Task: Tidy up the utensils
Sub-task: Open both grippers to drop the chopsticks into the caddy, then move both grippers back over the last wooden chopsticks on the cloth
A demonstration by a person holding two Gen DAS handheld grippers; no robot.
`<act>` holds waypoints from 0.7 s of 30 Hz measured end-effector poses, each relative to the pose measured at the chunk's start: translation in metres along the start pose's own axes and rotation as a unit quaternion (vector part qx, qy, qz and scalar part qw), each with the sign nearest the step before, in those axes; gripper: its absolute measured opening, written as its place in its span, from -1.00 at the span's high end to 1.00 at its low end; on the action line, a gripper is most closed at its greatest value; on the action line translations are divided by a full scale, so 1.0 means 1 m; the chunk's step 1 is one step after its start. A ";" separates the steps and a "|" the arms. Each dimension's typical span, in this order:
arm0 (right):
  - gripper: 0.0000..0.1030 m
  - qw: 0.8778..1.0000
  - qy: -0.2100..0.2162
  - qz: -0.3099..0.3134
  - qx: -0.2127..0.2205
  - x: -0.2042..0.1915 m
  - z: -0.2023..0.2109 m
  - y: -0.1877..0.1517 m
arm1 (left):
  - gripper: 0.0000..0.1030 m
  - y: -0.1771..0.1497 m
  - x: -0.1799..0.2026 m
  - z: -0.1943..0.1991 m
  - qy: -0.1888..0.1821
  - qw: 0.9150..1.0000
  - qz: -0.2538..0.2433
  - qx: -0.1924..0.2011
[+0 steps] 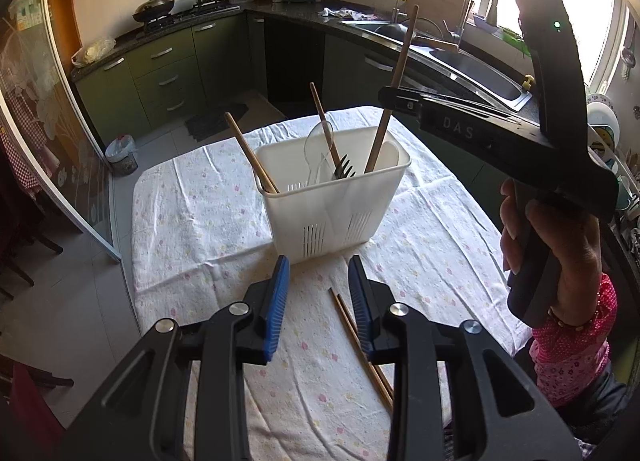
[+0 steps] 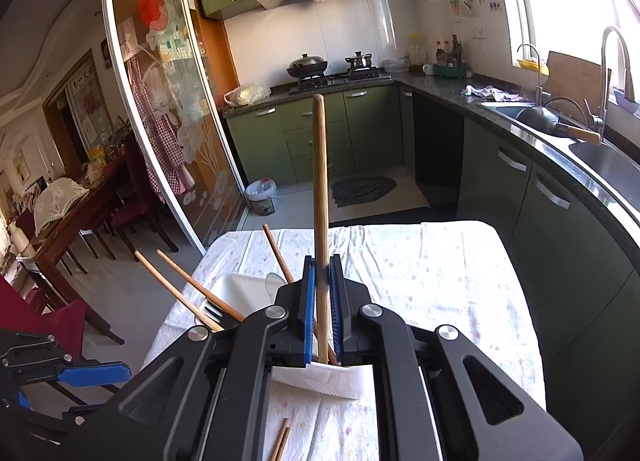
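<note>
Green kitchen cabinets ring a table under a floral cloth (image 1: 192, 221), where a white caddy (image 1: 332, 201) stands; inside are one clear spoon (image 1: 318, 139), one black fork (image 1: 344, 170) and three wooden handles. The right gripper (image 2: 321, 281) is clamped on one wooden utensil (image 2: 320, 165), upright in the caddy; the left gripper (image 1: 319, 301) hangs open and empty above two chopsticks (image 1: 360, 345) lying on the cloth, seemingly all that remains.

Matt white plastic caddy (image 1: 332, 197), smooth wooden handle (image 2: 321, 197), crumpled floral cloth (image 1: 192, 221), glossy counter (image 2: 472, 101).
</note>
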State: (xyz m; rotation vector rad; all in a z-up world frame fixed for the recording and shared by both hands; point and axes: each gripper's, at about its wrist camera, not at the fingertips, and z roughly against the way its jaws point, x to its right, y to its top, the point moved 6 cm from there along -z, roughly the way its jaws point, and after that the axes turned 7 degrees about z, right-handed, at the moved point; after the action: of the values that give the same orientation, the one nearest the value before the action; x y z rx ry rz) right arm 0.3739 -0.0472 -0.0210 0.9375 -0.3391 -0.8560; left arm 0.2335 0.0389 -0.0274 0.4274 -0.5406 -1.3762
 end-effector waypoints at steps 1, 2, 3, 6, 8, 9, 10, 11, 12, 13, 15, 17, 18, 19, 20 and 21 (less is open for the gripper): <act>0.84 1.000 -0.002 0.003 -0.002 -0.001 -0.001 -0.003 | 0.39 -0.003 0.001 -0.002 0.001 1.000 -0.001 -0.003; 0.83 1.000 -0.002 0.007 -0.005 -0.001 -0.003 -0.006 | 0.37 -0.005 0.002 -0.004 0.002 1.000 -0.003 -0.006; 0.74 1.000 0.000 0.008 -0.005 -0.002 -0.002 -0.008 | 0.36 -0.007 0.003 -0.006 0.002 1.000 -0.004 -0.009; 0.52 1.000 -0.002 0.008 0.008 -0.001 0.011 -0.013 | 0.32 -0.011 0.005 -0.013 0.002 1.000 -0.007 -0.019; 0.52 1.000 0.003 0.001 0.025 0.000 0.029 -0.019 | 0.28 -0.016 0.008 -0.019 0.006 1.000 -0.012 -0.027; 0.52 0.999 0.006 -0.002 0.034 0.001 0.039 -0.024 | 0.27 -0.020 0.009 -0.024 0.008 0.999 -0.014 -0.034; 0.50 0.999 0.008 -0.004 0.042 0.002 0.051 -0.030 | 0.27 -0.025 0.010 -0.031 0.011 0.999 -0.015 -0.044; 0.46 0.999 0.009 -0.005 0.046 0.003 0.060 -0.038 | 0.27 -0.030 0.011 -0.039 0.012 0.998 -0.014 -0.056; 0.41 0.999 0.011 -0.007 0.049 0.003 0.070 -0.046 | 0.27 -0.037 0.011 -0.049 0.014 0.997 -0.013 -0.069; 0.39 0.999 0.014 -0.010 0.050 0.005 0.078 -0.055 | 0.27 -0.044 0.012 -0.059 0.018 0.996 -0.013 -0.083; 0.39 0.999 0.017 -0.018 0.048 0.009 0.091 -0.073 | 0.27 -0.059 0.012 -0.081 0.025 0.993 -0.012 -0.111; 0.39 0.998 0.021 -0.032 0.043 0.017 0.100 -0.089 | 0.27 -0.073 0.009 -0.103 0.030 0.990 0.002 -0.140; 0.39 0.998 0.025 -0.040 0.040 0.021 0.104 -0.097 | 0.27 -0.079 0.007 -0.113 0.032 0.987 0.012 -0.154; 0.39 0.998 0.027 -0.048 0.037 0.025 0.107 -0.104 | 0.27 -0.084 0.005 -0.123 0.031 0.985 0.026 -0.166; 0.39 0.997 0.029 -0.055 0.035 0.029 0.109 -0.110 | 0.27 -0.087 0.002 -0.130 0.031 0.983 0.041 -0.175; 0.39 0.997 0.030 -0.061 0.034 0.032 0.111 -0.115 | 0.27 -0.089 0.000 -0.135 0.031 0.981 0.054 -0.183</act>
State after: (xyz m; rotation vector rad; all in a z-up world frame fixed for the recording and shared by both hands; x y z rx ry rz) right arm 0.2713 -0.1699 -0.0546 1.0526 -0.2620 -0.9296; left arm 0.2422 0.0220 -0.1884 0.1387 -0.2459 -1.3175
